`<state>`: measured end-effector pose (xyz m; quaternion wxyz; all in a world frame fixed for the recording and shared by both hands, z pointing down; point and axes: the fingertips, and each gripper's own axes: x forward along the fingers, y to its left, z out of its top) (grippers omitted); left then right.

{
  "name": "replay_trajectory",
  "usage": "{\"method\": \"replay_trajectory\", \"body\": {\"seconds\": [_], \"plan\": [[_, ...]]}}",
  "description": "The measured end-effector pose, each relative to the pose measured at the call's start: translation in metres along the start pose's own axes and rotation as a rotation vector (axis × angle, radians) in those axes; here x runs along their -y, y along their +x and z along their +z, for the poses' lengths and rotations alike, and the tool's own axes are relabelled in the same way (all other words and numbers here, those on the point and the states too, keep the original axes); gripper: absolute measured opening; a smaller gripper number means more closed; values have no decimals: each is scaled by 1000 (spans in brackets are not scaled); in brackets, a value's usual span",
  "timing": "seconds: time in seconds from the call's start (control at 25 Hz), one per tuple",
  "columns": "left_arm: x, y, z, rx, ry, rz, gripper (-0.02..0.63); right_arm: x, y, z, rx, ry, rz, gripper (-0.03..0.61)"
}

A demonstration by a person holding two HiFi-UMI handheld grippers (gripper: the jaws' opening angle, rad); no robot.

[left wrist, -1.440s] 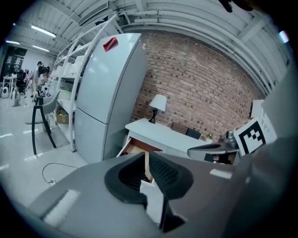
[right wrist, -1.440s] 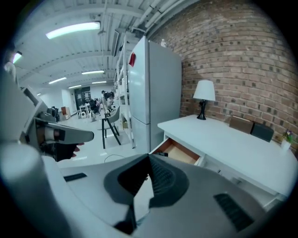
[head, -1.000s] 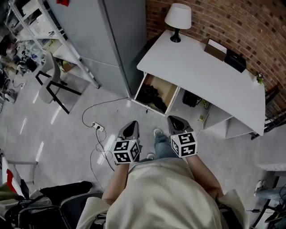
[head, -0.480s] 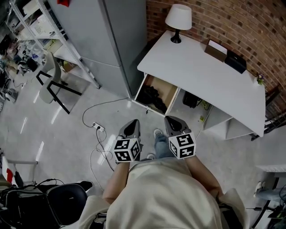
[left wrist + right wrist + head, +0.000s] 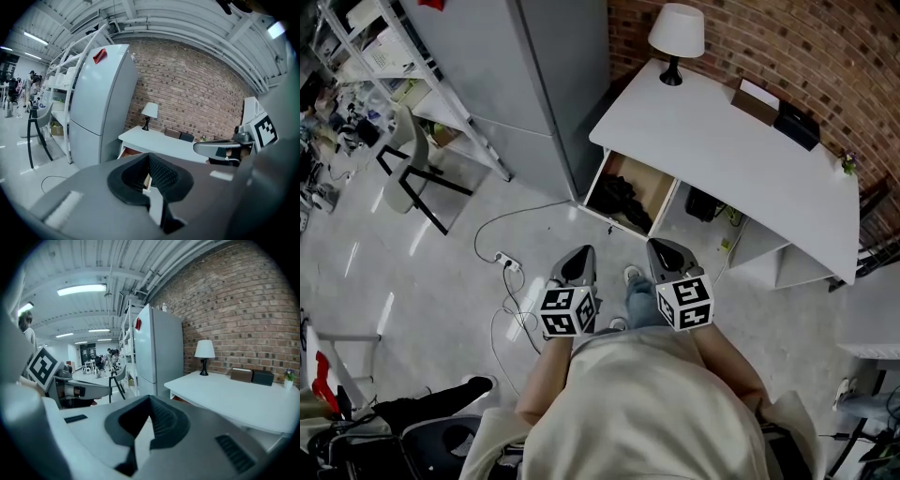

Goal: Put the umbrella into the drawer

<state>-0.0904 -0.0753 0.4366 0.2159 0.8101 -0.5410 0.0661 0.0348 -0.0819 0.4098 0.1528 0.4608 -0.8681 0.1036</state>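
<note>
Under the far white desk point(image 5: 741, 159), its one wooden drawer point(image 5: 649, 187) stood open with one dark folded bundle point(image 5: 619, 199) inside. We judged it to be the umbrella, so the placing looked done and only closing the drawer might remain. We held two tools near us, the left gripper point(image 5: 580, 255) and the right gripper point(image 5: 662, 249), each with its fingers pressed together on nothing.
</note>
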Motion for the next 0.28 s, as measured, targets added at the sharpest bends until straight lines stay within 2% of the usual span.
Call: {"method": "replay_trajectory", "body": {"seconds": [0.28], "plan": [[-1, -3, -1, -7, 12, -5, 12, 1, 0, -2, 2, 12, -14, 0]]}}
